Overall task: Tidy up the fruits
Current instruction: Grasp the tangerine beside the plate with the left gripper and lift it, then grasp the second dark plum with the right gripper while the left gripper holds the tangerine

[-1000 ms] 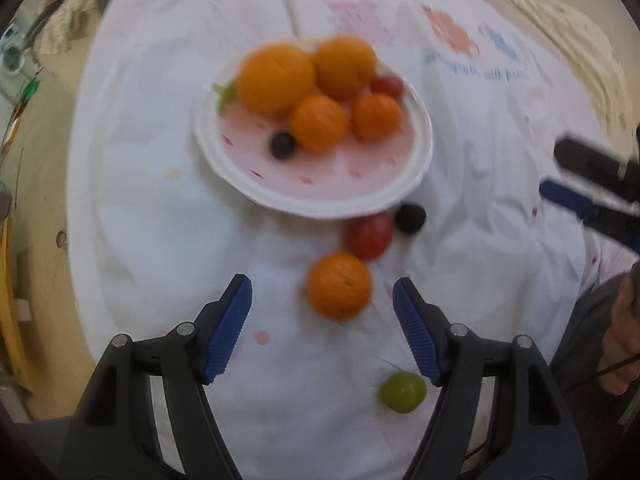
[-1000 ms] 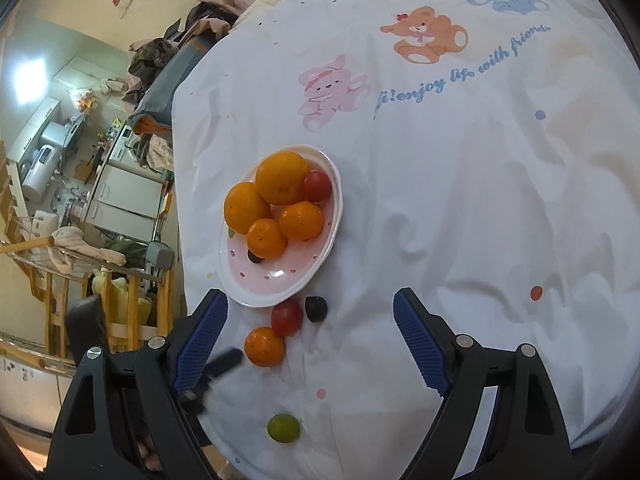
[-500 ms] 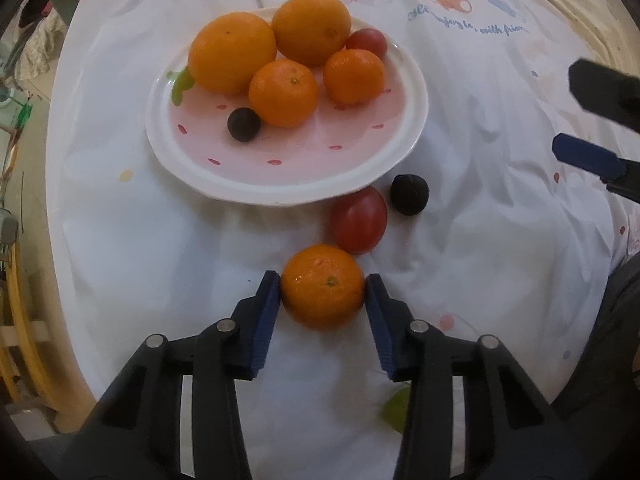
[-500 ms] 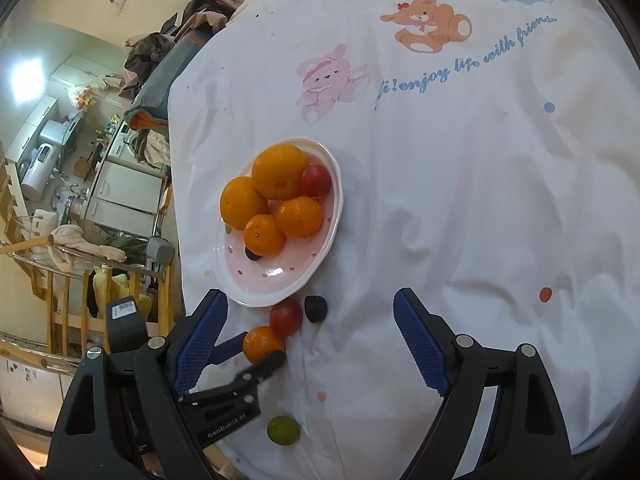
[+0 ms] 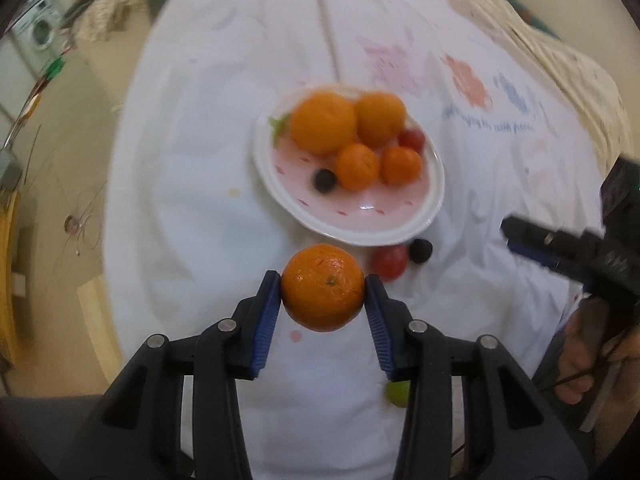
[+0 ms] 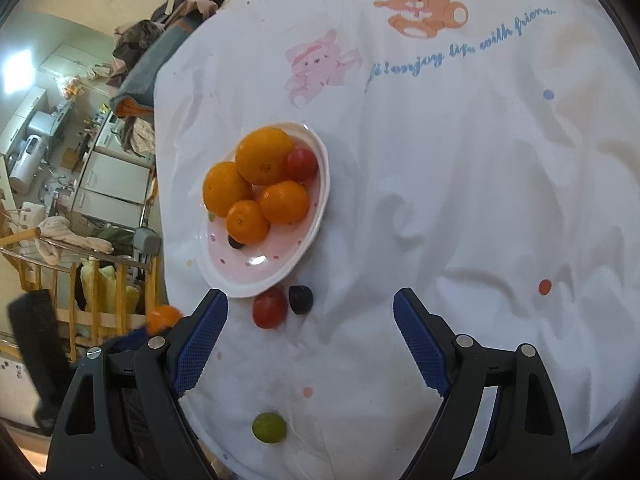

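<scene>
Between the left tongs, off the cloth: a mandarin on its way to the plate.

The mandarin (image 5: 322,287) that lay on the tablecloth (image 5: 208,184) a second ago, with the left gripper (image 5: 322,294) spread wide around it, is now pinched between both blue pads and has been lifted clear, hanging just short of the pink plate (image 5: 400,228). That plate already holds four oranges, a red fruit and a dark one. A red tomato (image 6: 270,307), a dark fruit (image 6: 301,299) and a green fruit (image 6: 269,427) remain on the cloth. The right gripper (image 6: 308,344) has not moved: jaws wide, nothing between them. I judge one fruit secured and three left.
</scene>
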Demonstrator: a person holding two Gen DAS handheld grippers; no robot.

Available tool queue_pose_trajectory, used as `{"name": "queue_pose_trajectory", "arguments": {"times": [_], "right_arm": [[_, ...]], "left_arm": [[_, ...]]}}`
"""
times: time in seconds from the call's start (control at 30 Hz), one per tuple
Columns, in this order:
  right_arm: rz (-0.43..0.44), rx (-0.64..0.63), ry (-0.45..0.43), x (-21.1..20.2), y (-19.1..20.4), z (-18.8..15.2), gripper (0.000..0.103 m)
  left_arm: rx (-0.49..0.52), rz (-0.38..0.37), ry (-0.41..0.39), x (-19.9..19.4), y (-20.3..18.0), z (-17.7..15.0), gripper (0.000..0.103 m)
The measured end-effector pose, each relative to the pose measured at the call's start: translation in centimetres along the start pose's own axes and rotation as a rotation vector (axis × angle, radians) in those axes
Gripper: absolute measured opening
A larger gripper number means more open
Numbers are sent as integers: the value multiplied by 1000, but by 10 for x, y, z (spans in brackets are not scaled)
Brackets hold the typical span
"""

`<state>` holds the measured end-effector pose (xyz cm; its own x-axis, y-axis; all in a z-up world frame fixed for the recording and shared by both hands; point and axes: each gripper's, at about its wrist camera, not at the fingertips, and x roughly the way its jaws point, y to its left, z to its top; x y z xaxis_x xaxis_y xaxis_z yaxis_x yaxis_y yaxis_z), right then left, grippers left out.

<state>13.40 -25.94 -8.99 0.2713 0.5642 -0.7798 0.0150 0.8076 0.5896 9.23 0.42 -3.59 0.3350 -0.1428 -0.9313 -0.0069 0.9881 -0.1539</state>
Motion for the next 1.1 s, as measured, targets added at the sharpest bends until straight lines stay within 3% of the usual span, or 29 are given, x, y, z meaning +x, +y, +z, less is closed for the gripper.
{"name": "queue_pose_trajectory", "arguments": {"times": [0.23, 0.33, 0.53, 0.63, 0.77, 0.9, 0.97, 1.1], "right_arm": [[34, -19, 92, 21, 13, -9, 86], [44, -4, 131, 34, 21, -14, 80], [-38, -28, 152, 56, 32, -19, 70], [-30, -22, 173, 63, 36, -21, 66], [-94, -41, 134, 62, 42, -19, 65], [-145, -45, 108, 59, 39, -15, 48], [-165, -47, 109, 58, 35, -15, 46], [-191, -55, 130, 62, 33, -14, 33]], "left_arm": [[-118, 3, -34, -6, 28, 1, 38], [-150, -17, -36, -6, 32, 1, 38], [-164, -59, -48, -14, 32, 0, 38], [-170, -75, -50, -16, 33, 0, 38], [-188, -103, -50, -19, 37, 0, 38], [-189, -120, -49, -21, 37, 0, 38], [-187, -125, -47, -21, 36, -1, 38], [-187, -139, -46, -22, 34, 0, 38]]}}
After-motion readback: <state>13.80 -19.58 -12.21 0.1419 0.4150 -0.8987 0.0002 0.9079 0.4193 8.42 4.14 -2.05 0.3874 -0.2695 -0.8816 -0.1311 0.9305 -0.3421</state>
